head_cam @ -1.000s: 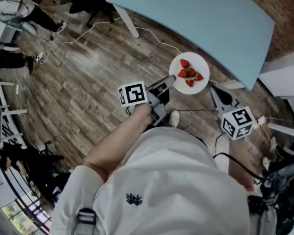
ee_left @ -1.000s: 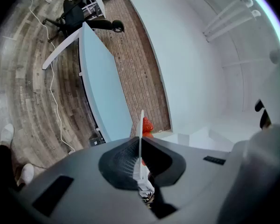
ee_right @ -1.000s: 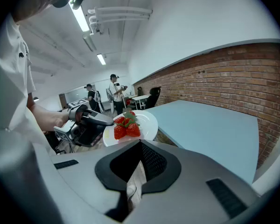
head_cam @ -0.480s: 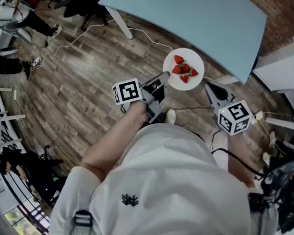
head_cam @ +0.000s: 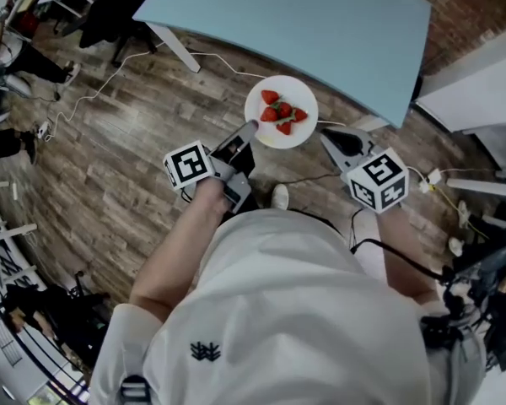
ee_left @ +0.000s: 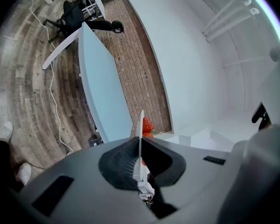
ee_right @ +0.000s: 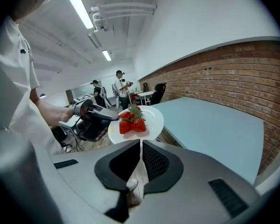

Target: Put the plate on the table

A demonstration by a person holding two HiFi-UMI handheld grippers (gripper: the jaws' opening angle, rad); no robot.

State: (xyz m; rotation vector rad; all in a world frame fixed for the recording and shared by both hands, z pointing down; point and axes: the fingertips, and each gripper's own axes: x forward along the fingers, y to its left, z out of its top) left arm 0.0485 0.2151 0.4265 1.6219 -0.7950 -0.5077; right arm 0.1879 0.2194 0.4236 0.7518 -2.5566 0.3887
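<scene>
A white plate [head_cam: 293,94] with several strawberries [head_cam: 282,114] hangs level in the air, just short of the light blue table's [head_cam: 320,24] near edge. My left gripper [head_cam: 248,129] is shut on the plate's left rim. In the left gripper view the plate [ee_left: 140,134] stands edge-on between the pads, with a strawberry [ee_left: 147,125] beside it. My right gripper [head_cam: 325,135] is shut and holds nothing, its tips close by the plate's right rim. The right gripper view looks over its closed jaws [ee_right: 140,143] onto the plate [ee_right: 151,120] and the table [ee_right: 210,125] behind it.
Below is a wooden floor with a white cable [head_cam: 93,91] trailing across it. A white table leg [head_cam: 173,49] slants down at the left. White steps or ledges [head_cam: 472,83] and a brick wall stand at the right. People [ee_right: 119,85] and office chairs are far off.
The head view has shifted, so the plate and both grippers sit further left in the picture. Their places relative to each other and to the table's edge look the same.
</scene>
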